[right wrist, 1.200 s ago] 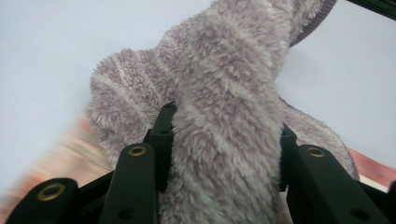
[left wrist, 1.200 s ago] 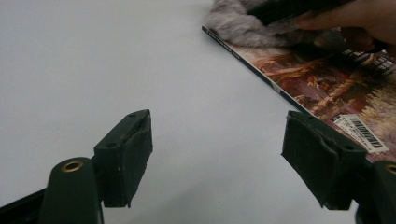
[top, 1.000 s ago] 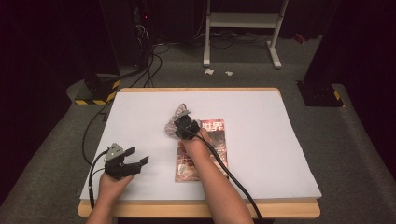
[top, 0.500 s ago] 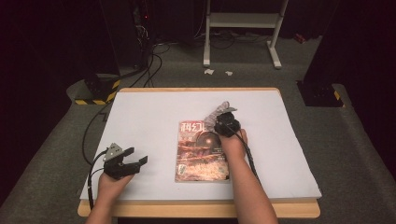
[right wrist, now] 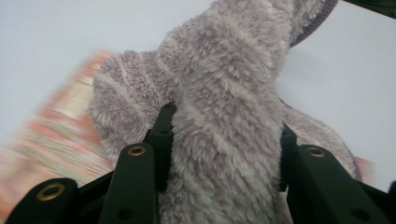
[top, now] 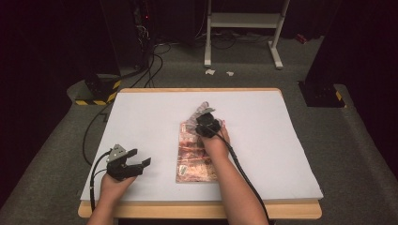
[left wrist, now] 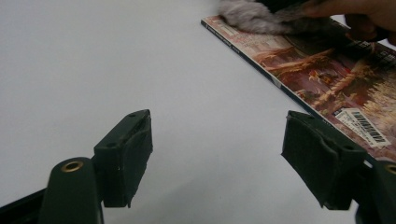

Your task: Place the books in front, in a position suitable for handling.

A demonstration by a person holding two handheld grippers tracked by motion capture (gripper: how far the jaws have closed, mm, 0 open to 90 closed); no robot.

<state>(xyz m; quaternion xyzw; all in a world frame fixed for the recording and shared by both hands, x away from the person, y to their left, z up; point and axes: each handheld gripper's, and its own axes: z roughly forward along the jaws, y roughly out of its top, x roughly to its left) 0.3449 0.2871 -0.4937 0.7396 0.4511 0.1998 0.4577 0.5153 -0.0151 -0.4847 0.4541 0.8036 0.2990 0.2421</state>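
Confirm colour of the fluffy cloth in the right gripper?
Greyish-lilac fluffy cloth with faint stripes, clamped in the right gripper; right gripper view shows it best.

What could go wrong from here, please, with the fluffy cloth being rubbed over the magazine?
1. The right tongs clamp the fluffy grey cloth on the magazine. Nothing pins the magazine, so it may slide on the white table cover.
2. The cloth may catch a cover corner and crease it.
3. The left tongs rest open beside the magazine's edge and might bump it if it shifts.
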